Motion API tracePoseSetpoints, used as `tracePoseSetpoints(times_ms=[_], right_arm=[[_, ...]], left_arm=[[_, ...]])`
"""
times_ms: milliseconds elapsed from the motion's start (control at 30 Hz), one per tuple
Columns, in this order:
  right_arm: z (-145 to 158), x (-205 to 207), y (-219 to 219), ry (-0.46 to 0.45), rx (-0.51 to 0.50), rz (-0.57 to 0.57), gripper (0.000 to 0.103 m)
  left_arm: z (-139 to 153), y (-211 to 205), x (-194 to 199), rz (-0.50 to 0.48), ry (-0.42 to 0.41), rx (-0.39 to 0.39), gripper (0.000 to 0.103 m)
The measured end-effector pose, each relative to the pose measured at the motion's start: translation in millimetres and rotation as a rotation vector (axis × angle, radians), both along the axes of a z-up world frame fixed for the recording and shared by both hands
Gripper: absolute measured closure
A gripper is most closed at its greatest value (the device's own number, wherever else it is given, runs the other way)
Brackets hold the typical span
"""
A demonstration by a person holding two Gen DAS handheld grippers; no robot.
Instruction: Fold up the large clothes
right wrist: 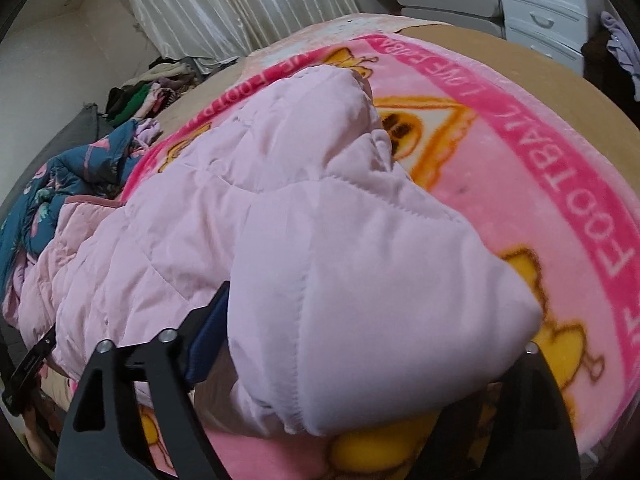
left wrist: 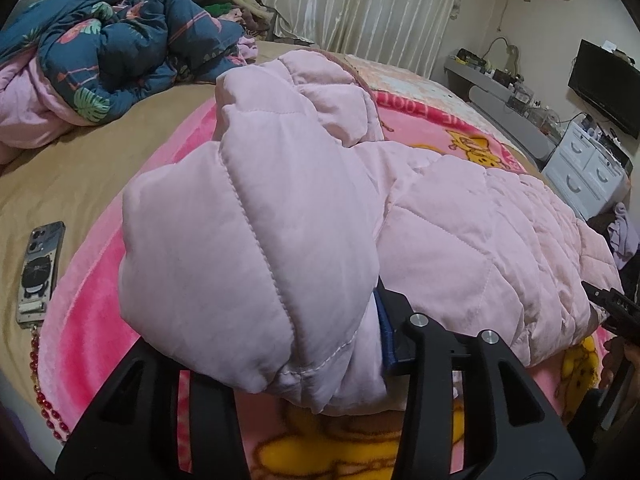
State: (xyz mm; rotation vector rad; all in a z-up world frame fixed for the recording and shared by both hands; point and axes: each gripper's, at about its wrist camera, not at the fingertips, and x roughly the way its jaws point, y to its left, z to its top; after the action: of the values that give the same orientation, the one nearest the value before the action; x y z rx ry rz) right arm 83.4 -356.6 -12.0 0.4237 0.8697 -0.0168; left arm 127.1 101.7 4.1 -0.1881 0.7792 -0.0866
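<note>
The pink fleece blanket carries white block lettering along its darker pink border on the right of the right wrist view: "FOOTBALL" reads clearly, with "LOVE" above it; the rest is cut off or covered. Yellow cartoon figures outlined in orange are printed on its plush pile. It lies over a tan bed sheet.

The pale pink quilted jacket lies across the blanket in the middle of both views, puffy, with stitched diamond channels and a soft matte shell. One sleeve fills the lower centre of the left wrist view, its cuff end lying between the black arms of the left hand-held gripper, whose jaws are part-way closed around the sleeve; whether the pads press it I cannot tell. The other sleeve lies in the lower centre of the right wrist view, between the widely spread jaws of the right hand-held gripper, which do not press on it.

At the left edge of the left wrist view a phone lies flat on the sheet, with a string of red beads below it. A crumpled navy floral duvet sits upper left.
</note>
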Motion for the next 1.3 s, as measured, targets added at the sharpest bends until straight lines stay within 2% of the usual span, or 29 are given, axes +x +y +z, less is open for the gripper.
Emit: tracePoseSetpoints(times_ms=[333, 700, 733, 767, 833, 967, 1033, 1167, 1300], right_arm=[[8, -16, 9, 0.019, -0.065, -0.01, 0.011], [21, -41, 15, -0.004, -0.117, 0.006, 0.011], [22, -45, 15, -0.009, -0.122, 0.01, 0.009], [23, -47, 15, -0.015, -0.126, 0.011, 0.004], [25, -55, 16, -0.033, -0.139, 0.013, 0.004], [30, -68, 17, -0.06, -0.159, 0.013, 0.004], [34, -76, 19, -0.084, -0.18, 0.02, 0.004], [46, -94, 29, -0.149, -0.218, 0.047, 0.004], [63, -118, 50, -0.243, -0.286, 0.092, 0.004]], left_arm=[[-5, 7, -9, 0.007, 0.008, -0.023, 0.057], [-5, 16, -26, 0.033, 0.019, -0.036, 0.03], [-5, 17, -28, 0.035, 0.017, -0.035, 0.028], [-5, 17, -30, 0.037, 0.016, -0.033, 0.026], [-5, 17, -34, 0.042, 0.016, -0.032, 0.023], [-2, 18, -42, 0.055, 0.014, -0.011, 0.01], [2, 19, -51, 0.075, -0.004, 0.007, 0.009], [12, 23, -67, 0.09, -0.02, -0.014, 0.009], [29, 18, -91, 0.1, -0.068, -0.005, 0.009]])
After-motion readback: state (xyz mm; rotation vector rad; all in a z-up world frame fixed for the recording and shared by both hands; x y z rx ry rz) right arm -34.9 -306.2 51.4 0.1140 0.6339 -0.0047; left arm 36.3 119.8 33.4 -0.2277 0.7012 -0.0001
